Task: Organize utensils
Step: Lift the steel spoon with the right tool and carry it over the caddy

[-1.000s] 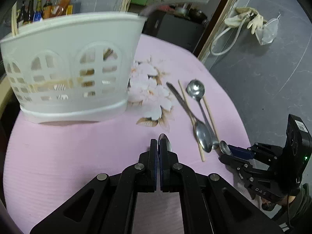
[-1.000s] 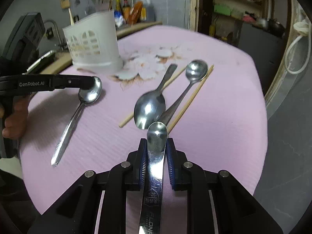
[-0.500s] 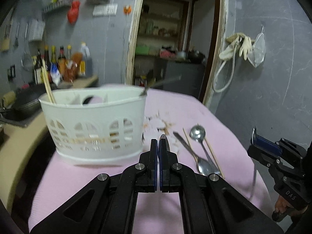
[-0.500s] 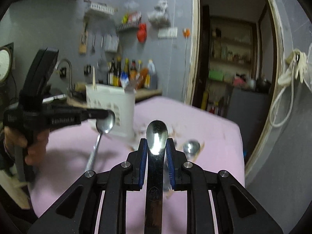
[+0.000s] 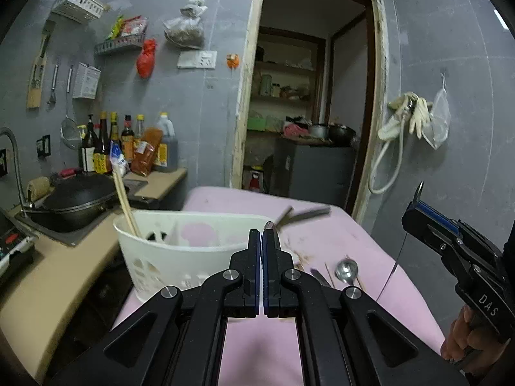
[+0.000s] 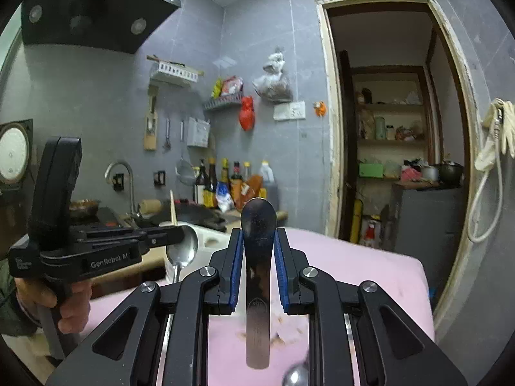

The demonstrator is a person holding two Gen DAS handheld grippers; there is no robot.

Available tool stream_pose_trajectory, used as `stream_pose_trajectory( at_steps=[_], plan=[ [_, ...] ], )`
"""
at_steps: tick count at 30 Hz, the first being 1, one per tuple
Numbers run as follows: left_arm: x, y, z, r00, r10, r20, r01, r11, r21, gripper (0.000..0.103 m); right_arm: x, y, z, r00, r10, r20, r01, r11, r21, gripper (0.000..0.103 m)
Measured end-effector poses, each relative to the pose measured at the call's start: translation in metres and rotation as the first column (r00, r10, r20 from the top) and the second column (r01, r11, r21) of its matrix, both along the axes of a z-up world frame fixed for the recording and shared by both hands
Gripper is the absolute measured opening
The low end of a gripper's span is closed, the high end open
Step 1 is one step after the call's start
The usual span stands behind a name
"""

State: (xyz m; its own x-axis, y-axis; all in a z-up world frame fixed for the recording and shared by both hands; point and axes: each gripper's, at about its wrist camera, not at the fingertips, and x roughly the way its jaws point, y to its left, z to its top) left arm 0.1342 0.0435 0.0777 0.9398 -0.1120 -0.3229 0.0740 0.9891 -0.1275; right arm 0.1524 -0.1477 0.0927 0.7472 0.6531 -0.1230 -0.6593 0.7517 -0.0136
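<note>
Grey-tiled kitchen, pink-clothed tabletop (image 5: 347,241). Left tongs (image 5: 261,241) are clenching a steel spoon (image 6: 182,251) at the bowl, beside the white utensil basket (image 5: 180,251). Right tongs (image 6: 257,257) are gripping another spoon (image 6: 257,276). Both: light, stiff, slippery; best held mid-handle. Spoon (image 5: 346,270) and chopsticks (image 5: 328,273) are lying loose. Lettering: "GenRobot.AI", "DAS".

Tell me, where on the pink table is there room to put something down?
The pink table looks bare in front of the white basket, near the left hand-held gripper, and along its far edge by the doorway. It is crowded right of the basket, where a spoon and chopsticks lie together.
</note>
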Motion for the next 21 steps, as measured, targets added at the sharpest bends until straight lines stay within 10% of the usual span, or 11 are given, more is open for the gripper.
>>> stream_pose_trajectory(
  at_steps=[21],
  plan=[
    [0.035, 0.11, 0.071, 0.939, 0.321, 0.127, -0.326, 0.945, 0.025, 0.0, 0.063, 0.073, 0.056, 0.992, 0.103, 0.068, -0.113, 0.978, 0.177, 0.016]
  ],
)
